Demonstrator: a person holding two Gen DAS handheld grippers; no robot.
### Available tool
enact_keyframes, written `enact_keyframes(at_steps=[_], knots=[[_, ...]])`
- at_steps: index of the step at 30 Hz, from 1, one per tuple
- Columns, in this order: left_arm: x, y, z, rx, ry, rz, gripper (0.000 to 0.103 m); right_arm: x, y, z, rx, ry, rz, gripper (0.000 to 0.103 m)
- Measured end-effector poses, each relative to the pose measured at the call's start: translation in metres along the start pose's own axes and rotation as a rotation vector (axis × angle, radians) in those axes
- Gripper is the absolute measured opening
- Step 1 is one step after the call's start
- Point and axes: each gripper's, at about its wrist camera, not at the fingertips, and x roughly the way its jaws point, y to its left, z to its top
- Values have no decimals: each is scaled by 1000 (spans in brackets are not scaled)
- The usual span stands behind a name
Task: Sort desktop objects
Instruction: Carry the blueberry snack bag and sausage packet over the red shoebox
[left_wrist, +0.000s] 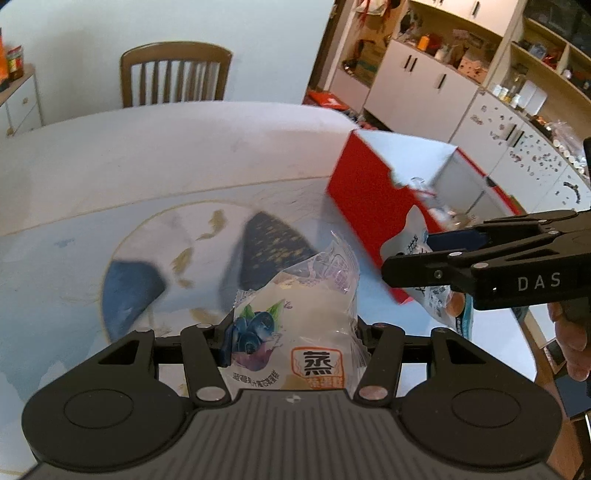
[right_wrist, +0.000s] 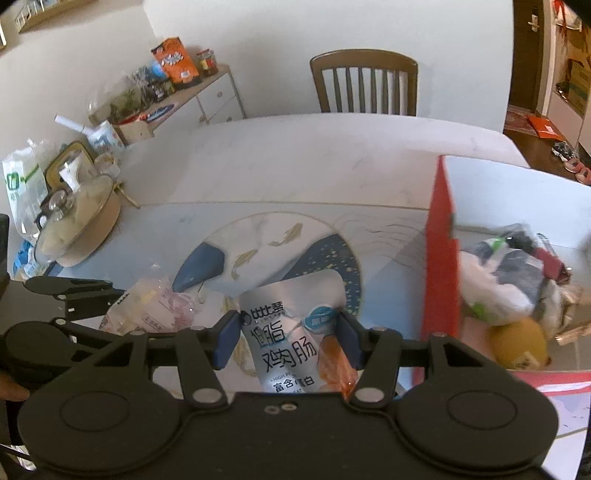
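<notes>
Box contents blur; I make out what may be a yellow fruit (right_wrist: 519, 343). My left gripper (left_wrist: 291, 332) clamps a clear blueberry cake packet (left_wrist: 295, 321); my right gripper (right_wrist: 288, 332) clamps a silver sausage pouch (right_wrist: 291, 332). Both tilt downward above the table (left_wrist: 147, 155), beside the red box (left_wrist: 354, 195).

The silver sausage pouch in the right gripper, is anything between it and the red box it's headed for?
Nothing visible blocks it. The silver sausage pouch is held in the right gripper, and the red box stands just to its right with its top open. Only the box's near red wall lies between them. The box already holds bags and a yellow fruit.
</notes>
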Motion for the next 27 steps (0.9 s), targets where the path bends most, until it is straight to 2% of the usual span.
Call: enact_keyframes(at_steps=[11, 19, 27], knots=[[9, -51, 33, 31, -40, -38, 54, -44, -45, 11, 34, -84, 1, 56], [23, -83, 59, 48, -40, -60, 54, -69, -92, 26, 37, -151, -47, 56], [45, -115, 85, 82, -31, -66, 54, -77, -136, 29, 57, -180, -114, 56]])
